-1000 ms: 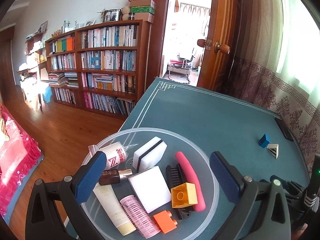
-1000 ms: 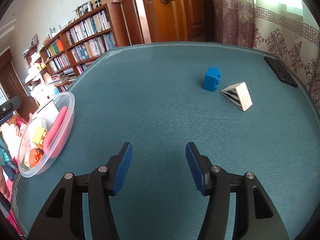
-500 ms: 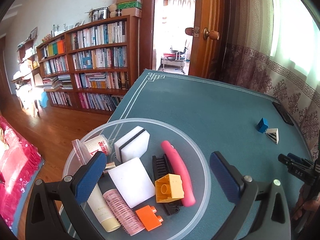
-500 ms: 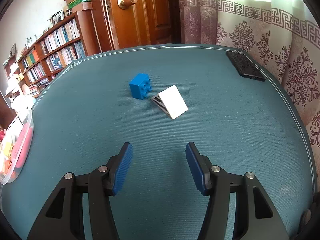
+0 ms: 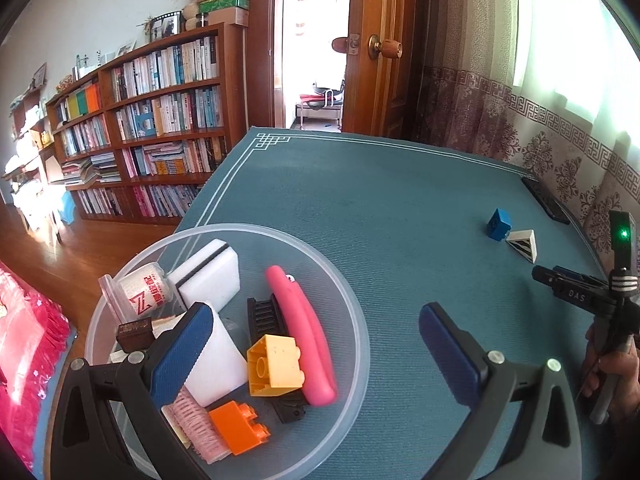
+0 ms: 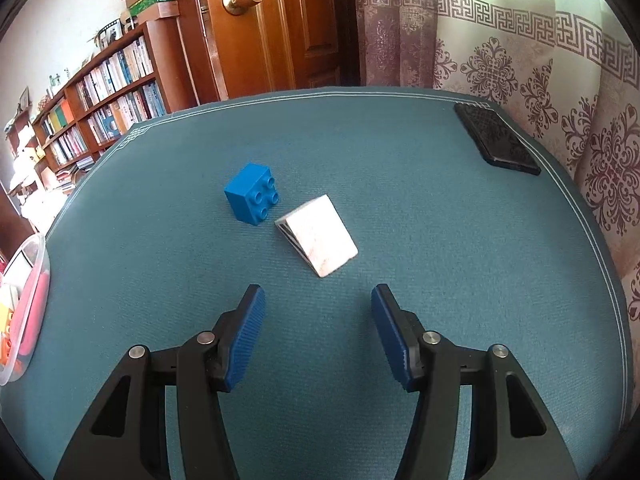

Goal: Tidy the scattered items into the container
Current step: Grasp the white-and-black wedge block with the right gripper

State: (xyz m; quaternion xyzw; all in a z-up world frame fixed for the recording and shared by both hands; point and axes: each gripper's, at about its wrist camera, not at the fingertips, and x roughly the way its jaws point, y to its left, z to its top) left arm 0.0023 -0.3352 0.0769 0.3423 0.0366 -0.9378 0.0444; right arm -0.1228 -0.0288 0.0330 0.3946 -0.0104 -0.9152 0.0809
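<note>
The right claw (image 6: pixel 318 328), fingers apart and empty, hangs just short of the white wedge (image 6: pixel 322 236); the blue brick (image 6: pixel 252 193) lies beyond, left.

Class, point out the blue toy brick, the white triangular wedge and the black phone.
Blue toy brick (image 6: pixel 251 194), right wrist view, studded face.
White triangular wedge (image 6: pixel 322 236), right wrist view, sloping face.
Black phone (image 6: pixel 496 140), right wrist view, screen.

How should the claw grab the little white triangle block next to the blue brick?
Probably by its two flat striped ends. The white triangle block lies on one long side, with slanted faces meeting in a ridge on top, so fingers would likely slip off the slopes. The open right claw could come down from above, turned to line up with the ends, keeping clear of the blue brick beside one end.
</note>
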